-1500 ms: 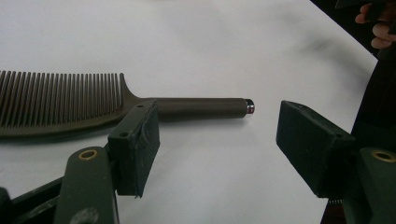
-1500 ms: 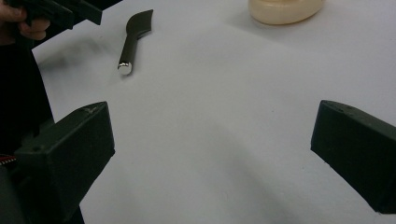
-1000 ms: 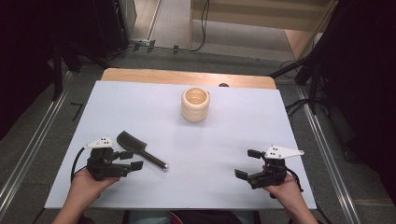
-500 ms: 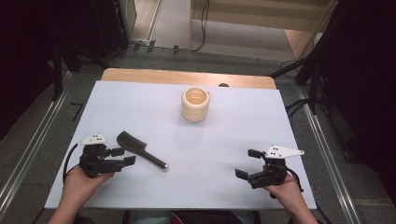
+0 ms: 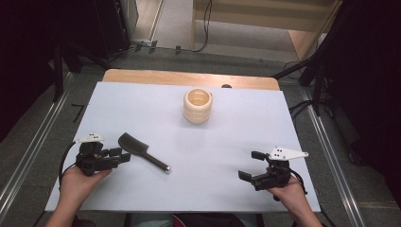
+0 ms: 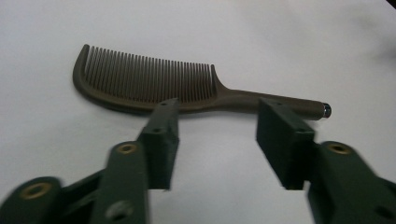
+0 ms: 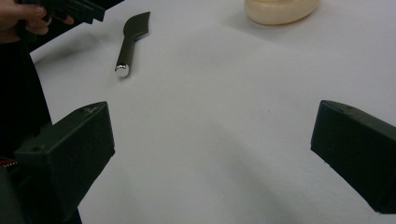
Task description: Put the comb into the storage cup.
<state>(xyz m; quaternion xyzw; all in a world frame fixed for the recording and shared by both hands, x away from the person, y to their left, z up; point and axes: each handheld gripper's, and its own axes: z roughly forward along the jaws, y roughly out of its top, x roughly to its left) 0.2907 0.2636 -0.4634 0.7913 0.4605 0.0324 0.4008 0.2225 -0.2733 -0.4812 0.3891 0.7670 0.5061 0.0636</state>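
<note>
A dark brown comb (image 5: 142, 151) lies flat on the white table at the left, teeth toward the back, its metal-tipped handle pointing right and toward me. My left gripper (image 5: 120, 155) rests just left of the comb's head, tips close to it. Its jaws have just been closing and stand partly apart with nothing between them; in the left gripper view the comb (image 6: 149, 81) lies just beyond the gripper (image 6: 218, 112). My right gripper (image 5: 249, 165) sits at the front right, open wide and empty. The right gripper view shows the comb (image 7: 133, 32) far off past that gripper (image 7: 210, 140).
A cream ribbed cup (image 5: 197, 105) stands upright at the back middle of the white tabletop (image 5: 236, 127); its base shows in the right gripper view (image 7: 280, 7). A wooden strip (image 5: 189, 77) edges the table's far side. Metal rails run along both sides on the floor.
My left hand has slid a little to the left, off the comb's handle toward its head, and its jaws have narrowed. The comb, the cup and the right gripper have not moved.
</note>
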